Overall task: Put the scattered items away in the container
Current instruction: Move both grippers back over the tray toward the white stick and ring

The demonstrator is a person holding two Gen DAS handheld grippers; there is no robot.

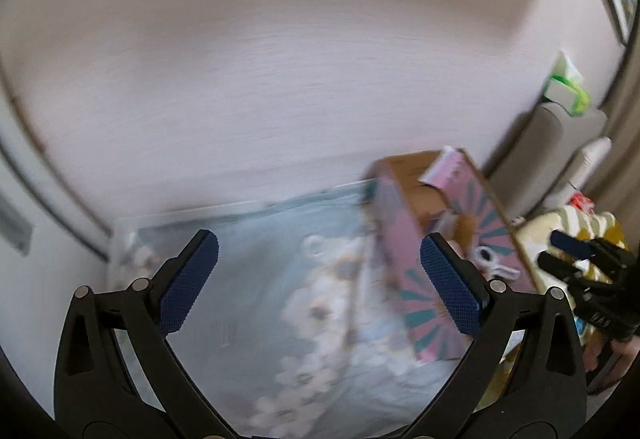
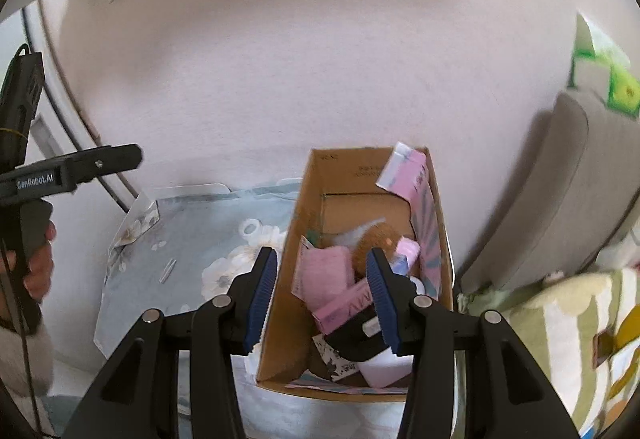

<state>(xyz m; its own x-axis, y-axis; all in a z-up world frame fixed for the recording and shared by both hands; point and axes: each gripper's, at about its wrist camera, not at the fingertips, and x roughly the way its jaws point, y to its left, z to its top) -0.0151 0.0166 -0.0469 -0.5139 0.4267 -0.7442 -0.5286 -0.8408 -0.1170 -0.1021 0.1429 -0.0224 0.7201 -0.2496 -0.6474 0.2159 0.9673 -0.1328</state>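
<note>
Presently, cardboard box [image 2: 304, 235]: nearly full. One thin sliver [image 2: 167, 270] lies left of it, long axis diagonal. Left gripper [image 1: 318, 281] nearer, spread wide, empty; right gripper [image 2: 322, 297] likewise wide, above the box.

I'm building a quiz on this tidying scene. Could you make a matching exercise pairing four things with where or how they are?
Things:
1. cardboard box
2. pink fluffy item
3. small thin item
4. left gripper

Place or state:
A. lying on the floral cloth, left of the box
B. open and empty
C. standing on the cloth, top open
D. inside the box

Pairs: 1-C, 2-D, 3-A, 4-B
</note>
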